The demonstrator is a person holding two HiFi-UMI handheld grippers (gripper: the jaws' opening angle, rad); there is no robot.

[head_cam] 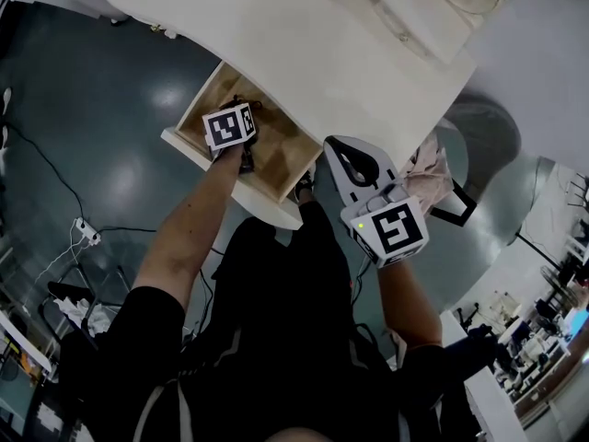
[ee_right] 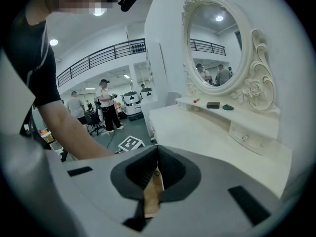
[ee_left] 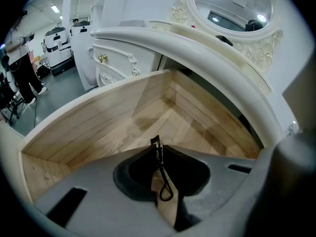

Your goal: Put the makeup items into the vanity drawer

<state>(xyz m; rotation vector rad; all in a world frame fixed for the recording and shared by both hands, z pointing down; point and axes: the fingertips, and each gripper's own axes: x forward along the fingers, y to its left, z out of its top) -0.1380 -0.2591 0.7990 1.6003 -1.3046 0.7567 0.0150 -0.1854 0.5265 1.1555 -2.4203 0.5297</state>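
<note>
My left gripper [ee_left: 157,149] pinches a thin black looped tool [ee_left: 161,172] over the open drawer [ee_left: 98,132]. My right gripper [ee_right: 157,158] is closed, empty

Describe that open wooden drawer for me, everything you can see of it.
The pale plank-wood drawer with a cream-white front is pulled out from under the cream vanity top. Its floor and walls look like bare, unpainted boards. The left gripper reaches into it, shut on a thin black looped tool.
</note>
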